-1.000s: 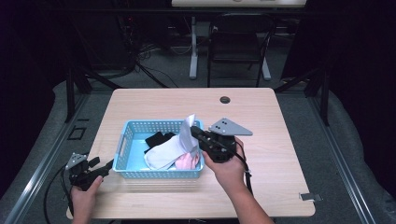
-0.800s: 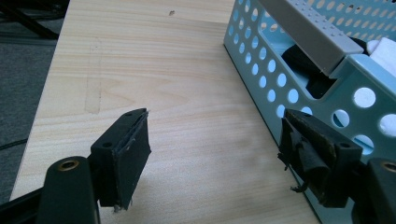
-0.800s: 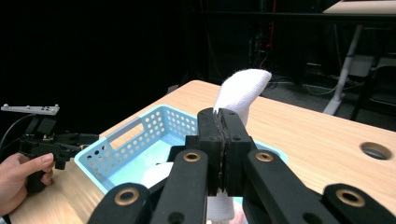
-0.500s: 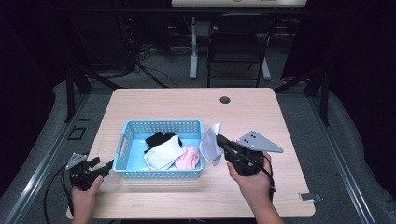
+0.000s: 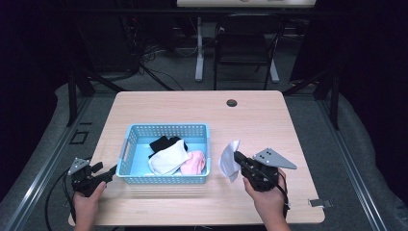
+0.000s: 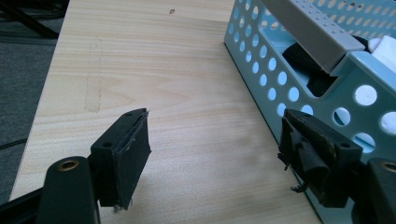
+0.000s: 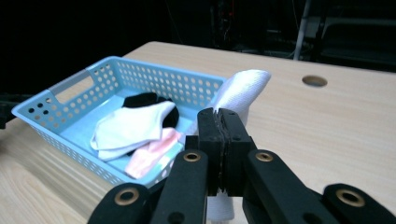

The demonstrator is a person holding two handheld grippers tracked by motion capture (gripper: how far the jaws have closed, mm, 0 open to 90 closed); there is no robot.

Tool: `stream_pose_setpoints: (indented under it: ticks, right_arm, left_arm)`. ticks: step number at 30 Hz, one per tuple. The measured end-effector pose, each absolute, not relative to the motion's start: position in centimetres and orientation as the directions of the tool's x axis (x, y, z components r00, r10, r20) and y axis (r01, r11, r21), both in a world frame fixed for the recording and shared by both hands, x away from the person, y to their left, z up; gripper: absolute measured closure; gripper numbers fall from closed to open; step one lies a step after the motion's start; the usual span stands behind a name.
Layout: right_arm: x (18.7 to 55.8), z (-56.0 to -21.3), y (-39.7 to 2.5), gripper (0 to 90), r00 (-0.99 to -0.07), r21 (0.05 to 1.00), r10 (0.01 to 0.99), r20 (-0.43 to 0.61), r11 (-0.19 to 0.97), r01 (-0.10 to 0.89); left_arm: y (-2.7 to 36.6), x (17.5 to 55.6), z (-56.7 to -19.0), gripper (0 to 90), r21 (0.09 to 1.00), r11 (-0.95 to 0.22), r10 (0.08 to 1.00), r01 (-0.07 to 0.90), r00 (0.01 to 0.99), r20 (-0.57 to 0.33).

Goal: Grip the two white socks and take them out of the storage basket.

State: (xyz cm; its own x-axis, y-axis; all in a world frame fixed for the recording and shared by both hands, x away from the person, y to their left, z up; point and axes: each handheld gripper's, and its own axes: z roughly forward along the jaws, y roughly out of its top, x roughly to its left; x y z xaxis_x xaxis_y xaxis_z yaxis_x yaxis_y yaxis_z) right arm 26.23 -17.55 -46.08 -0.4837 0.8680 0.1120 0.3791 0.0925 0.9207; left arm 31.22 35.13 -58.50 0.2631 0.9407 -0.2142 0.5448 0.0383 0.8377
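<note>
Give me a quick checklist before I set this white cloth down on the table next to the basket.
1. Right gripper shut on the white cloth: ok.
2. Cloth outside the blue basket, over the table: ok.
3. Bare tabletop right of the basket for the drop: ok.
4. Left gripper open, holding nothing: ok.
5. Left gripper touching the basket wall: cannot tell.
6. White, pink and black items lying inside the basket: ok.

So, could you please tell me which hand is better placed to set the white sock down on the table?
The right. Its gripper is already shut on the white sock, held over bare table right of the blue basket. The left gripper is open at the basket's left end, holding nothing.
</note>
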Motion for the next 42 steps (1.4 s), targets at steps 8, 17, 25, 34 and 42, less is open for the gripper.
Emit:
stream_pose_setpoints:
  ticks: [8,17,25,34,42]
  right_arm:
    - [27.2,-49.5,-18.7,89.0,-0.451,0.893,0.878,0.164,0.062,0.445]
    - [28.0,-51.5,-21.3,88.9,-0.353,0.872,0.915,0.193,0.005,0.489]
    - [28.7,-52.7,-22.7,88.8,-0.29,0.848,0.933,0.214,-0.03,0.53]
    - [29.1,-53.4,-23.5,83.7,-0.252,0.835,0.952,0.175,-0.008,0.55]
    - [29.3,-54.1,-23.4,55.7,-0.265,0.854,0.957,0.121,0.036,0.519]
  left_arm:
    - [35.2,31.2,-58.5,24.4,0.832,0.035,0.941,0.554,0.263,-0.215]
    - [35.2,31.2,-58.5,24.4,0.836,0.035,0.941,0.548,0.263,-0.212]
    - [35.2,31.2,-58.5,24.5,0.835,0.035,0.94,0.549,0.266,-0.214]
    - [35.3,31.2,-58.5,24.4,0.836,0.036,0.941,0.547,0.264,-0.214]
    - [35.2,31.2,-58.5,24.4,0.839,0.039,0.94,0.542,0.264,-0.214]
